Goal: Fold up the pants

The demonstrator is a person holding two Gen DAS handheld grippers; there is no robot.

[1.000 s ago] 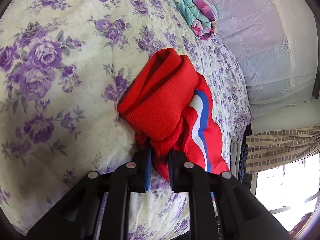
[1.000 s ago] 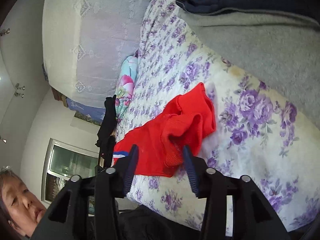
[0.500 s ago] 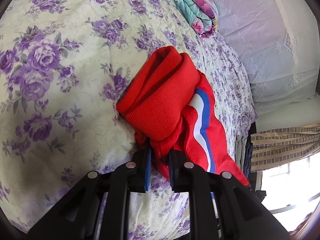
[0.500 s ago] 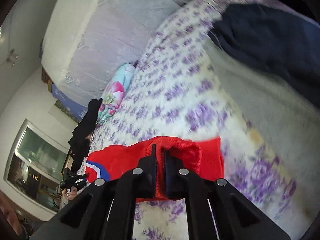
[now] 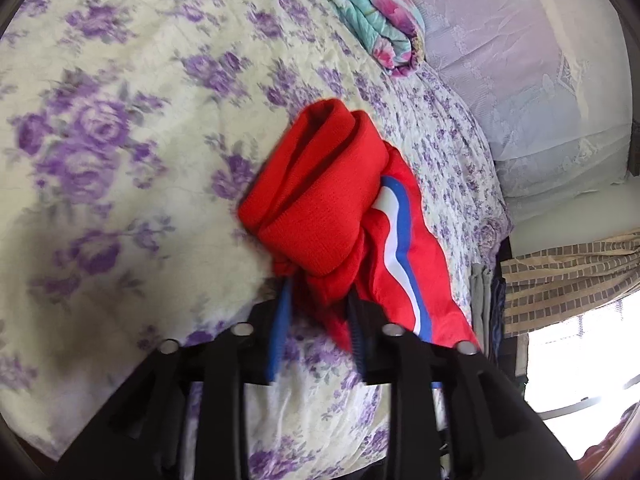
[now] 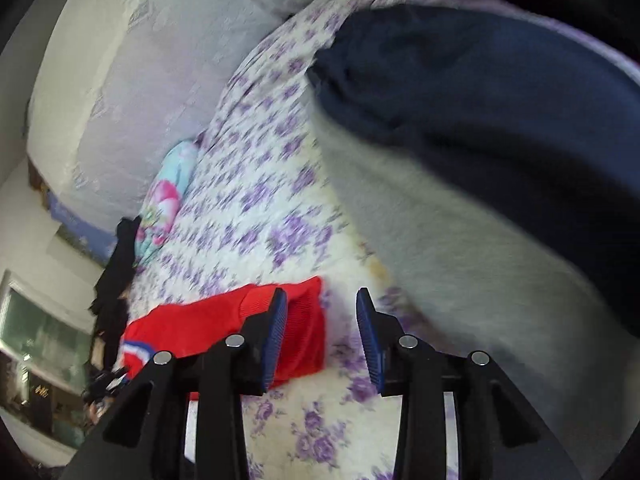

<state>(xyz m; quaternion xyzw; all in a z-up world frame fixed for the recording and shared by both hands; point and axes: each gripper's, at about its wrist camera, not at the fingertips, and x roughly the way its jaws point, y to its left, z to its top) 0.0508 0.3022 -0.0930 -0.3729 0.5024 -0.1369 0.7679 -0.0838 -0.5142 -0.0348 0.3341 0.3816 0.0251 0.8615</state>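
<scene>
The left gripper (image 5: 318,312) has just been opening, its jaws now apart with a bunch of the red pants (image 5: 320,208) loose between them, apparently letting the fold settle. The right gripper (image 6: 322,320) has likewise just opened, nothing between its pads. The pants lie bundled near the bed's (image 5: 120,128) side edge.

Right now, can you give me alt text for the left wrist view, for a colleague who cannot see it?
The left gripper, its jaws just opened, stands around the near edge of the bunched red pants, whose white and blue side stripe runs down the right. The pants lie on a purple floral bedsheet, with a folded turquoise floral blanket beyond.
</scene>
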